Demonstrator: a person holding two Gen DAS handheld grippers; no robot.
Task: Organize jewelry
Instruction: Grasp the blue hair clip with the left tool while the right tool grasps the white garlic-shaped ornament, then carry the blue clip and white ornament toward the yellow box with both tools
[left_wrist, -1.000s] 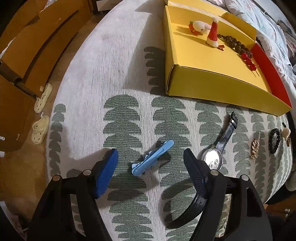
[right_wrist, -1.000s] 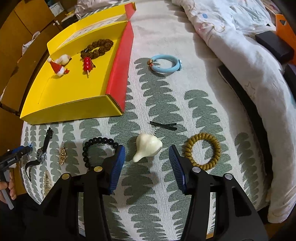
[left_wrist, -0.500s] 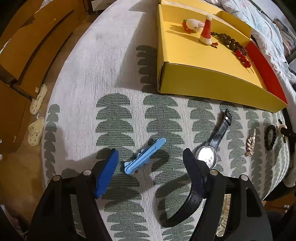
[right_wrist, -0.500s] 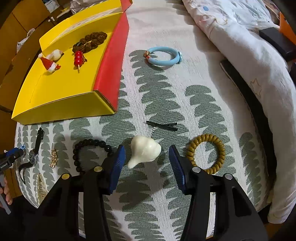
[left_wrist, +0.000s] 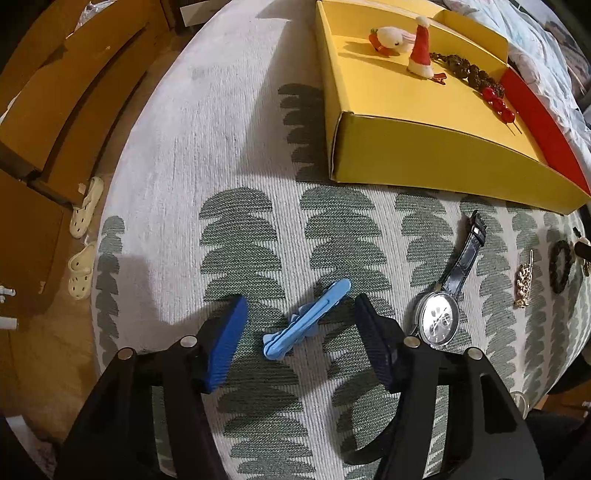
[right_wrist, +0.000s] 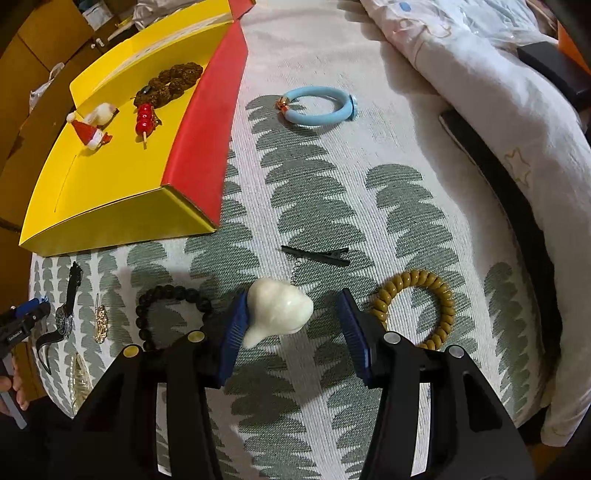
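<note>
Left hand-held gripper (left_wrist: 301, 334) closing around blue hair clip (left_wrist: 306, 319) without contact, right hand-held gripper (right_wrist: 290, 326) apart, left pad against white shell (right_wrist: 279, 310)

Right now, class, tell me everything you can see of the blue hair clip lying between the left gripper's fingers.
The blue hair clip is a slim, light blue, glossy plastic duckbill clip with a scalloped edge near its hinge end. It lies flat and diagonal on the leaf-patterned cloth, touching only that. The left gripper straddles it, jaws closing, pads not yet touching it. A wristwatch lies to its right, apart.
</note>
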